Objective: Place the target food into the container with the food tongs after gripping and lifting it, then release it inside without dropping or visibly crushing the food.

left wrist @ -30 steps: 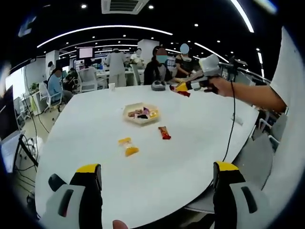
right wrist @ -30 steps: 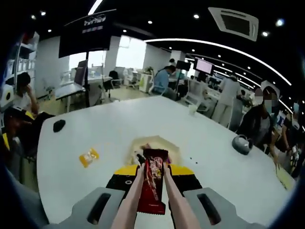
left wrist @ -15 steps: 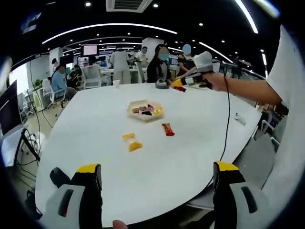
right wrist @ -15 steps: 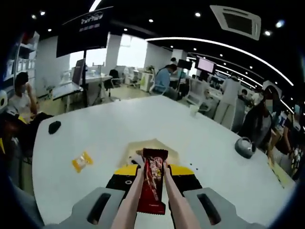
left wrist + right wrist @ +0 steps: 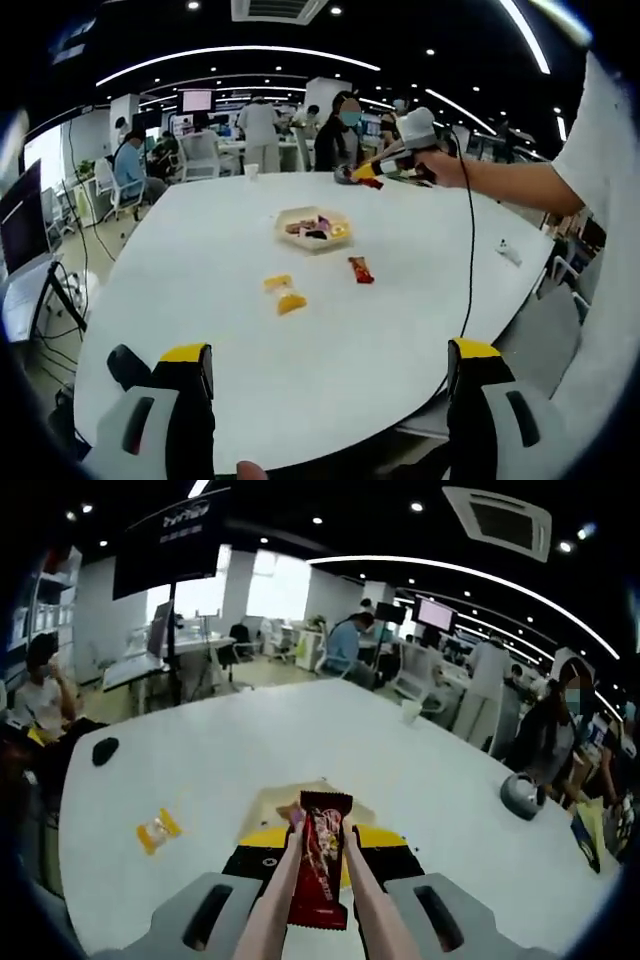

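My right gripper (image 5: 320, 852) clamps a pair of pink food tongs (image 5: 315, 905), and their tips pinch a red snack bar (image 5: 321, 870) — its wrapper flat and uncrushed, the print too small to read. The bar hangs above the white table (image 5: 200, 770), in front of the shallow tan container (image 5: 270, 802), whose near side it hides. My left gripper (image 5: 330, 385) stands wide with nothing between its jaws. Ahead of it sit the container (image 5: 314, 228) of mixed snacks, a loose red bar (image 5: 360, 270) and a yellow packet (image 5: 286, 296).
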Demonstrator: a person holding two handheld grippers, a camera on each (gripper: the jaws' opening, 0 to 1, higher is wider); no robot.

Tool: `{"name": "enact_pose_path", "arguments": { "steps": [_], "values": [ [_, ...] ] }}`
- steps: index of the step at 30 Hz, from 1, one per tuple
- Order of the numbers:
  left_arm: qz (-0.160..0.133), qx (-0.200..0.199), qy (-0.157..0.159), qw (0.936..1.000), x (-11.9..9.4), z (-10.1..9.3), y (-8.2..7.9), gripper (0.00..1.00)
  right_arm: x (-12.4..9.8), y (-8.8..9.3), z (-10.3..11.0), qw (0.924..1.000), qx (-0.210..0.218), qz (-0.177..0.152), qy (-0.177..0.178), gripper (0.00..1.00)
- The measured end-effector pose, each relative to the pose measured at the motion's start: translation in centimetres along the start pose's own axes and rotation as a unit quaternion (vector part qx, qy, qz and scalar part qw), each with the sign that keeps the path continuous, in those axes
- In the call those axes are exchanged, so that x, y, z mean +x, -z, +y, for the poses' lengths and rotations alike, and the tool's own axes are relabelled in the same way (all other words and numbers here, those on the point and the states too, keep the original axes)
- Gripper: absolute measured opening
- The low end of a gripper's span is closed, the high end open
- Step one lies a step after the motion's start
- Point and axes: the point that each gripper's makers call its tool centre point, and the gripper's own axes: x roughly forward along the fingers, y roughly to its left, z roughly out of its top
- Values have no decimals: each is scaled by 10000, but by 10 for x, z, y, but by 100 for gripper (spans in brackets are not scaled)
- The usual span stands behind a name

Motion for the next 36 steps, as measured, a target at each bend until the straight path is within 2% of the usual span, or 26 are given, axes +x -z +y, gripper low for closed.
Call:
{"name": "enact_pose_path", "arguments": {
  "steps": [9,18,24,30,36],
  "values": [
    [52,-90,-81,9999,-2,5,6,98,24,-2,4,9998,-27,112,-131,21],
    [92,-140,-200,9997,-5,13,8,98,61,-11,13,9990,-161,207,-364,21],
    [179,-186,-296,9992,-9,16,14,98,82,-11,7,9986,-187,321,-374,21],
    [245,-259,-386,9986,-11,21,19,98,97,-7,2,9982,-218,401,-392,21],
    [295,-279,-371,9985,-7,20,21,98,101,-7,-2,9983,-215,406,-361,22]
  ]
}}
